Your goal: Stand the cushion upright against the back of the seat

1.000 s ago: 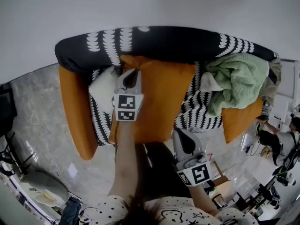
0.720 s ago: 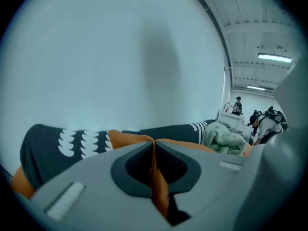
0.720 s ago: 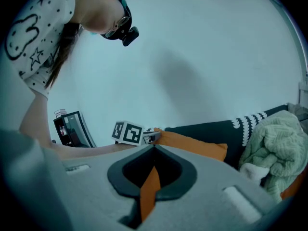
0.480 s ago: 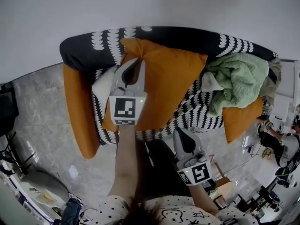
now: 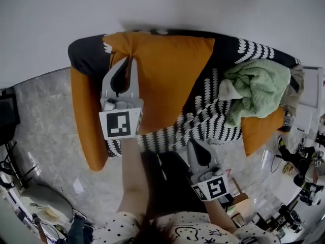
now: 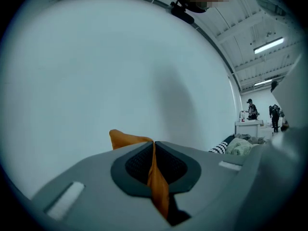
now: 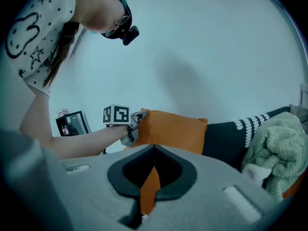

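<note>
Far left: the sofa's orange left arm (image 5: 84, 121).

Just right of it is the left gripper (image 5: 130, 61). Its jaws are together and clamped on the upper left corner of the orange cushion (image 5: 170, 80). In the left gripper view I see a fold of orange cloth pinched between the pads (image 6: 137, 163), with the corner poking past the tips.

The cushion stands tilted in front of the black backrest (image 5: 231, 44), its top edge about level with the backrest's top. I cannot tell whether its lower edge touches the patterned seat cover (image 5: 203, 121).

The right gripper (image 5: 194, 145) is near the seat's front edge, apart from the cushion, with its tips meeting. An orange sliver shows in the slit behind them; I cannot tell what it is.

Far right: a crumpled green blanket (image 5: 254, 88) on the seat, beside the orange right arm (image 5: 261, 128).
</note>
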Demonstrator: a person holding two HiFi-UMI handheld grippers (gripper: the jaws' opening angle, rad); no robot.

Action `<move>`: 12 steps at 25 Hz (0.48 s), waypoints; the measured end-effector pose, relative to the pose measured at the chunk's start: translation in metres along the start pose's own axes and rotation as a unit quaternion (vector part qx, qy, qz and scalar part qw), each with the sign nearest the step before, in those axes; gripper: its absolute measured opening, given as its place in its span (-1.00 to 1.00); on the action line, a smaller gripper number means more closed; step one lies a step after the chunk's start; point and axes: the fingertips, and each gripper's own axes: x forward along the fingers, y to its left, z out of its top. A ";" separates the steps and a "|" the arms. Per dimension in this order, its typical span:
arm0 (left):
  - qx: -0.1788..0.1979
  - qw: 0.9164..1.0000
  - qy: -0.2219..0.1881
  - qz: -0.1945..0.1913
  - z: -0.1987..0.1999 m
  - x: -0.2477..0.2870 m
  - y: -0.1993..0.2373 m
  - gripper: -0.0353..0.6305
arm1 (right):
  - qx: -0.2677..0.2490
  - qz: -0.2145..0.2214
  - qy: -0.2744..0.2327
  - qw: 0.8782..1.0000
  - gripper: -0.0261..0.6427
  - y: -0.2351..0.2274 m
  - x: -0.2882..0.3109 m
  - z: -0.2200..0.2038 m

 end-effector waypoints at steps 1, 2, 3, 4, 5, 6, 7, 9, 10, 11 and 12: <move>-0.001 1.000 -0.004 0.010 -0.001 -0.003 0.007 -0.85 | -0.001 0.001 0.000 1.000 -0.93 0.001 0.000 0.000; -0.005 1.000 -0.008 0.020 -0.003 -0.005 0.013 -0.85 | -0.001 0.002 0.000 1.000 -0.93 0.002 0.001 0.000; -0.009 0.999 -0.012 0.029 -0.005 -0.007 0.019 -0.85 | -0.002 0.003 0.001 1.000 -0.93 0.004 0.001 0.000; -0.012 0.999 -0.014 0.036 -0.007 -0.009 0.025 -0.85 | -0.002 0.004 0.002 1.000 -0.93 0.005 0.001 -0.001; -0.015 0.999 -0.015 0.042 -0.010 -0.011 0.029 -0.85 | -0.003 0.005 0.003 1.000 -0.93 0.007 0.000 -0.001; -0.015 0.999 -0.015 0.045 -0.013 -0.013 0.034 -0.85 | -0.004 0.006 0.004 1.000 -0.93 0.008 0.000 -0.002; -0.015 0.999 -0.015 0.047 -0.017 -0.013 0.037 -0.85 | -0.005 0.007 0.004 1.000 -0.93 0.010 0.000 -0.002; -0.013 0.999 -0.014 0.046 -0.025 -0.013 0.042 -0.85 | -0.005 0.008 0.005 1.000 -0.93 0.012 0.001 -0.003; -0.013 0.999 -0.013 0.046 -0.028 -0.011 0.045 -0.85 | -0.005 0.009 0.006 1.000 -0.93 0.012 0.001 -0.004; -0.013 0.999 -0.011 0.045 -0.031 -0.010 0.048 -0.85 | -0.005 0.008 0.008 1.000 -0.93 0.013 0.002 -0.005; -0.013 0.999 -0.009 0.044 -0.035 -0.008 0.050 -0.85 | -0.005 0.008 0.010 1.000 -0.93 0.013 0.003 -0.006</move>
